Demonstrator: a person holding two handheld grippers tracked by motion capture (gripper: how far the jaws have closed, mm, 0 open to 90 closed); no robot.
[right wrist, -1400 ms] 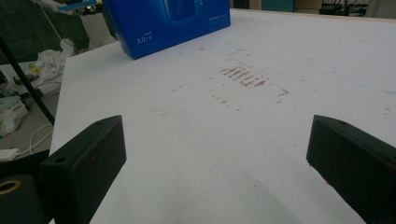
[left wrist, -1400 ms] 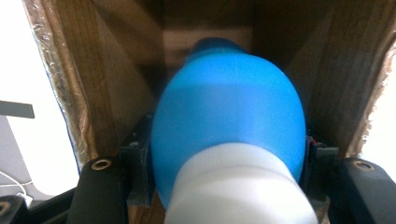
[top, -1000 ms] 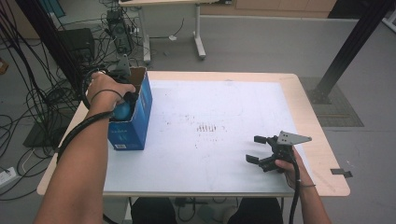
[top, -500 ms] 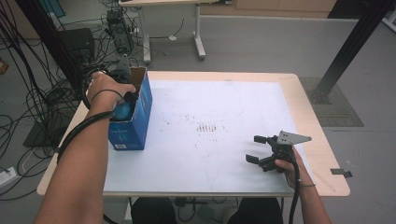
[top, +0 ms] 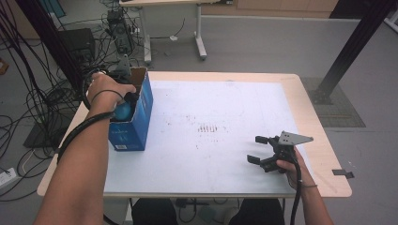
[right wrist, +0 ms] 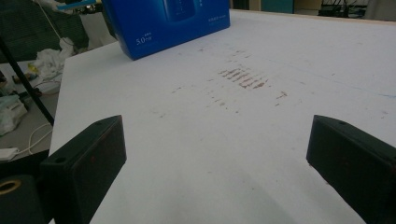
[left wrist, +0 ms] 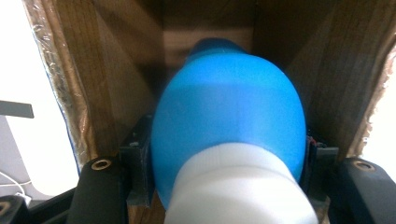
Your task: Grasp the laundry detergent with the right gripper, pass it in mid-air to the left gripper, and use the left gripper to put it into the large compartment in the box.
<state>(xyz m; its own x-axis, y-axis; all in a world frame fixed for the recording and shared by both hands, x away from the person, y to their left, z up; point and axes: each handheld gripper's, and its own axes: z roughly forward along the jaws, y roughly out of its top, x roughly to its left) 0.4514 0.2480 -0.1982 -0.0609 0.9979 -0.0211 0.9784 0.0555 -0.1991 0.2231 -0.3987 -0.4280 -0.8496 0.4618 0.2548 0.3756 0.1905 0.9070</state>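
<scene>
The left gripper [left wrist: 224, 186] is inside the open top of the blue box [top: 136, 124], and its jaws are clamped on the two sides of the blue and white object [left wrist: 229, 140]. The blue rounded part of this object points ahead of the fingers, toward the brown cardboard bottom, and its white part lies nearest to the camera, between the finger bases. Cardboard walls stand close outside each finger. I judge that the packing is almost done: the object is already within the box, but it is not yet released. What is left is to open the jaws and take the gripper out. The right gripper [top: 263, 150] rests with jaws wide apart and empty over the white table [top: 225, 108], well apart from the box
</scene>
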